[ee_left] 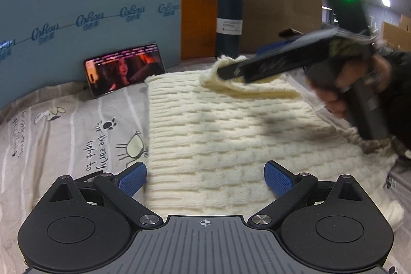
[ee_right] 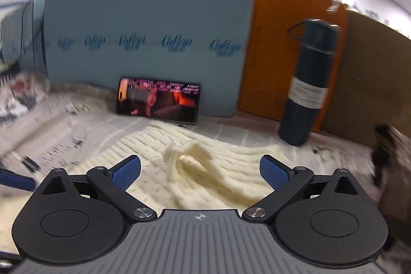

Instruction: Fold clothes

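- Nearest: left gripper (ee_left: 205,177), jaws spread wide with nothing between them, hovering over the near edge of the cream knit sweater (ee_left: 218,145). Risk here: closing on one layer only, so a lift would drag the top ply and skew any fold line.
- Sweater itself: spread flat across the printed sheet (ee_left: 64,145) covering the desk, left edge straight, ribs running left to right. Loose, stretchy knit; likely to sag or slide on the smooth sheet if pulled from one point.
- Right side, mid-distance: right gripper (ee_right: 200,175), jaws also wide apart in its own view, gripping nothing, held in a hand (ee_left: 346,91). Seen from the left view, fingertips sit at a bunched hump of knit (ee_left: 231,73) near the far edge.
- That hump (ee_right: 190,163): rumpled and raised, not flat. Left so, likely to set a crooked, lumpy crease. Stage unclear: fits either a part just dropped after a fold or one about to be picked up.
- Heavy blur in the right view suggests fast motion; possible snag of a fingertip in the open knit.
- Far left: phone (ee_left: 123,68) propped against the blue board (ee_left: 90,4), touching the sweater's far corner; a tug could topple it.
- Far right: upright dark flask (ee_right: 308,84) just beyond the sweater; a wide sweep could knock it over.
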Available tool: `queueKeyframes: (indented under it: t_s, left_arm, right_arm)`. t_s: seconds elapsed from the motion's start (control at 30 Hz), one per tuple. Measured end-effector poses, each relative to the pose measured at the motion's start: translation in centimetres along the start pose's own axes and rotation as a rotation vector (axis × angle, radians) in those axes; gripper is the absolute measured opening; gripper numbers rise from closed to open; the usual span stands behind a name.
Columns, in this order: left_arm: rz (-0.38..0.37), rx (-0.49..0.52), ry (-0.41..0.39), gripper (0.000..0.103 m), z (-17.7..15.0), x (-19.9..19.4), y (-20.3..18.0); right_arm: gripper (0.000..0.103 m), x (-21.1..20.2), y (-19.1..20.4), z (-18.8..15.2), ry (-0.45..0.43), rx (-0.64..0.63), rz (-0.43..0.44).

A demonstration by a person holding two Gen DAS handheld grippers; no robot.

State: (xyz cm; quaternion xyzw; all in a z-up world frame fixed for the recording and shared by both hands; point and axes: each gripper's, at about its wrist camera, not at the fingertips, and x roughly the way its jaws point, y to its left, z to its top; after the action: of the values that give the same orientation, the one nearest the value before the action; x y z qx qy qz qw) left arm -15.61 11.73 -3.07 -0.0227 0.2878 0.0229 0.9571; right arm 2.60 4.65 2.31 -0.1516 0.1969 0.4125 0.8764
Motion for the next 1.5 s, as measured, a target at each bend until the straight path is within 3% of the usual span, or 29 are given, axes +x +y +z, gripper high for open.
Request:
queueKeyframes:
  t_s: [0.07, 0.1, 0.13, 0.27, 0.4, 0.5, 0.67, 0.77, 0.8, 0.83, 0.87, 0.93, 1.07, 1.17, 1.23, 1.33, 1.43, 1.5]
  left_arm:
    - [-0.006, -0.019, 0.001, 0.1, 0.0, 0.0, 0.3]
    - [-0.008, -0.028, -0.002, 0.1, 0.0, -0.1, 0.5]
    - [-0.009, -0.036, -0.004, 0.1, 0.0, -0.1, 0.7]
    - [-0.011, -0.055, -0.009, 0.099, 0.0, -0.1, 1.1]
    - [-0.022, -0.036, -0.018, 0.1, 0.1, -0.2, 0.9]
    - [-0.031, -0.03, -0.018, 0.099, 0.1, -0.2, 0.8]
    - [-0.05, -0.03, -0.041, 0.099, 0.1, -0.5, 0.7]
    - [-0.096, -0.029, -0.137, 0.099, 0.0, -1.7, 0.7]
    - [-0.115, -0.029, -0.177, 0.1, -0.1, -2.2, 0.7]
    - [-0.133, -0.028, -0.218, 0.1, -0.1, -2.7, 0.7]
    - [-0.151, -0.027, -0.258, 0.1, -0.2, -3.2, 0.7]
    - [-0.154, -0.017, -0.342, 0.101, -0.4, -4.1, 0.7]
    - [-0.111, 0.031, -0.435, 0.102, -0.1, -5.8, 0.5]
    - [-0.034, 0.128, -0.492, 0.103, 0.2, -7.7, 0.0]
    - [0.013, 0.217, -0.513, 0.103, 0.0, -8.9, -0.4]
    - [0.089, 0.364, -0.456, 0.103, -0.9, -9.9, -1.0]
    - [0.146, 0.515, -0.342, 0.103, -2.3, -10.1, -1.7]
    - [0.119, 0.61, -0.253, 0.103, -3.2, -10.3, -2.3]
  right_arm:
    - [0.067, 1.3, -0.2, -0.5, 0.031, 0.006, 0.015]
    - [0.029, 1.8, -0.6, -0.7, 0.049, 0.019, 0.024]
    - [0.016, 1.9, -1.1, -0.9, 0.051, 0.035, 0.022]
    - [0.013, -0.7, -3.7, -0.8, -0.043, 0.111, -0.06]
    - [0.013, -4.5, -8.0, -0.9, -0.129, 0.205, -0.221]
    - [0.013, -5.3, -10.8, -2.3, -0.098, 0.244, -0.325]
    - [0.013, -4.0, -14.6, -5.2, 0.034, 0.325, -0.367]
    - [0.021, -4.2, -15.6, -6.1, 0.054, 0.399, -0.323]
    - [0.033, -4.8, -15.6, -6.0, 0.041, 0.417, -0.296]
    - [0.053, -5.4, -15.5, -6.0, 0.029, 0.436, -0.27]
    - [0.061, -6.1, -15.3, -6.0, 0.016, 0.443, -0.246]
    - [0.089, -8.3, -13.5, -5.8, -0.019, 0.389, -0.263]
    - [0.097, -13.9, -8.4, -6.4, -0.16, 0.185, -0.248]
    - [0.102, -17.8, -5.2, -8.2, -0.226, 0.081, -0.068]
    - [0.103, -18.8, -3.3, -9.3, -0.219, 0.022, 0.04]
    - [0.103, -19.4, -0.8, -10.7, -0.176, -0.06, 0.193]
    - [0.103, -19.6, 1.7, -11.9, -0.131, -0.138, 0.336]
    - [0.103, -18.9, 2.8, -12.0, -0.103, -0.178, 0.369]
